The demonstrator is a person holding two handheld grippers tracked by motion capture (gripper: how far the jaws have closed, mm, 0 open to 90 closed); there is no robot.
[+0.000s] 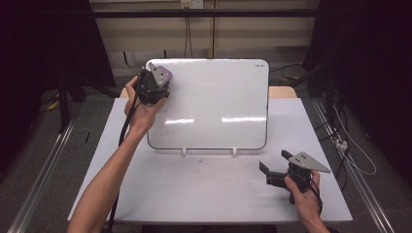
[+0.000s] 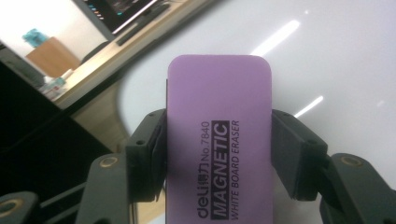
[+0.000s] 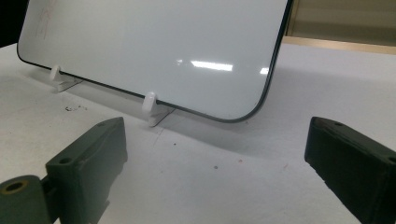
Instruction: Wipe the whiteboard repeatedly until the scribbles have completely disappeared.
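Wiping up at the top-left corner, the left gripper (image 1: 156,82) clamps the purple magnetic eraser (image 2: 219,140) against the white propped whiteboard (image 1: 218,102). Faint marks remain lower left, so I'd say wiping isn't finished; the right gripper (image 1: 279,167) rests released on the white table (image 1: 204,189)

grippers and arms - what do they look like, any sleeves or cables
Both forearms are bare, no sleeves. The left gripper and right gripper are black, each topped by a grey three-cornered plate. Their jaws are blocky black pads with small screw holes. A black cable trails from the left one.
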